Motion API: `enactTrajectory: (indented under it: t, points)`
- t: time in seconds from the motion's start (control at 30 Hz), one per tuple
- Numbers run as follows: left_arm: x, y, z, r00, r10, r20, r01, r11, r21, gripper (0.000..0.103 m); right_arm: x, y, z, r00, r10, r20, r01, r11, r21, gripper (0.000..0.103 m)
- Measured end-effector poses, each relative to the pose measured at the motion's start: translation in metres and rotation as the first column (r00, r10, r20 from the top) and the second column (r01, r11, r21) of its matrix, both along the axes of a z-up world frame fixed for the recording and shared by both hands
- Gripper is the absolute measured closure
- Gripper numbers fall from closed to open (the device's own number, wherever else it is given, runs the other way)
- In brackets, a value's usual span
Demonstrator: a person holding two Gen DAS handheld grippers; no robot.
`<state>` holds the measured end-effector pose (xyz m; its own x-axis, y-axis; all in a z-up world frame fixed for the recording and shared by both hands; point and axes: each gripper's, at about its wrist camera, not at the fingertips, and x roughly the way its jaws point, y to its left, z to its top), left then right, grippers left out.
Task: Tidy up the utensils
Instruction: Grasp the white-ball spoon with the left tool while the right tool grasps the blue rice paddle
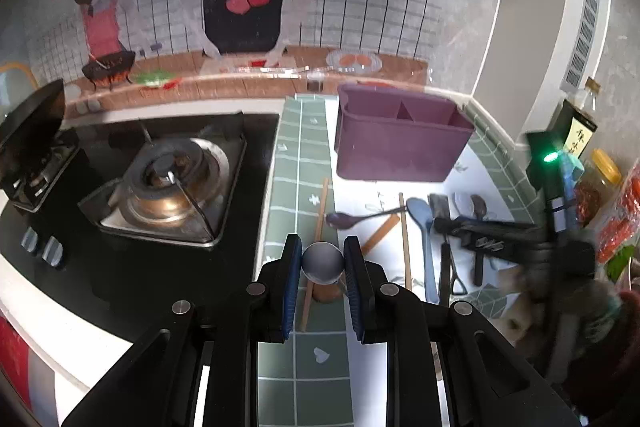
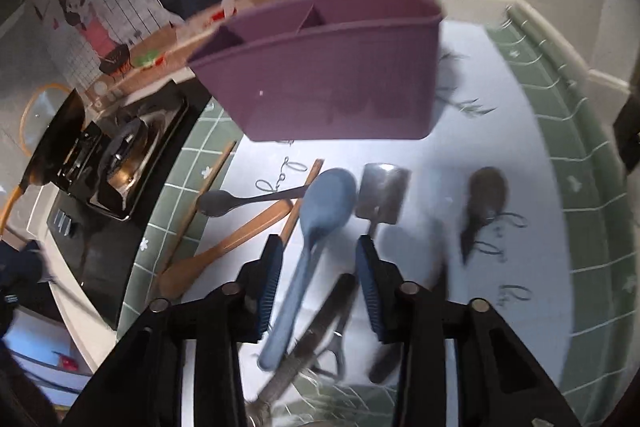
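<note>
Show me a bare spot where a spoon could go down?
Bare mat lies right of the purple plastic divided caddy, beyond the dark brown spoon. It's crowded around the blue plastic spoon and metal spatula.

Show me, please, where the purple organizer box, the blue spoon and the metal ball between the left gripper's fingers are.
purple organizer box [image 2: 328,83]: right wrist view, on its front wall.
blue spoon [image 2: 330,197]: right wrist view, on its bowl.
metal ball [image 1: 322,263]: left wrist view, on its round front, between the blue pads.
</note>
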<state>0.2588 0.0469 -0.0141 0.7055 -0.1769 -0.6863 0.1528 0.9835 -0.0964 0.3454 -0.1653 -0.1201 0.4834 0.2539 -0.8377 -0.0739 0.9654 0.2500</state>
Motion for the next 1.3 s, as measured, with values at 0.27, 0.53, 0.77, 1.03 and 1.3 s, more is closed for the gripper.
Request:
enactTrajectory:
  t: [0.27,0.53,0.77,1.03,1.3]
  points:
    - [-0.010,0.010,0.012,0.999,0.037,0.015,-0.037,0.999,-0.004,0.081,0.034,0.020,-0.019,0.999,-0.028,-0.039,0.025,0.996,-0.088,0.073]
    - [-0.012,0.011,0.012,1.000,0.018,-0.001,-0.018,1.000,-0.024,0.081,0.023,0.013,-0.009,1.000,0.009,0.003,-0.009,0.996,-0.088,0.074]
    - [-0.002,-0.001,0.006,0.999,-0.044,-0.023,0.043,0.998,-0.043,0.081,-0.030,-0.020,0.042,0.985,0.035,0.168,-0.027,0.998,-0.050,0.074]
    - [0.015,-0.015,0.019,0.996,-0.090,0.015,0.091,0.993,-0.081,0.081,-0.057,-0.047,0.091,0.949,0.005,0.316,0.029,0.994,-0.101,0.099]
    - [0.024,-0.016,0.012,0.996,-0.090,-0.015,0.088,0.991,-0.096,0.081,-0.038,-0.094,0.040,0.982,-0.141,0.123,0.144,0.989,-0.019,0.085]
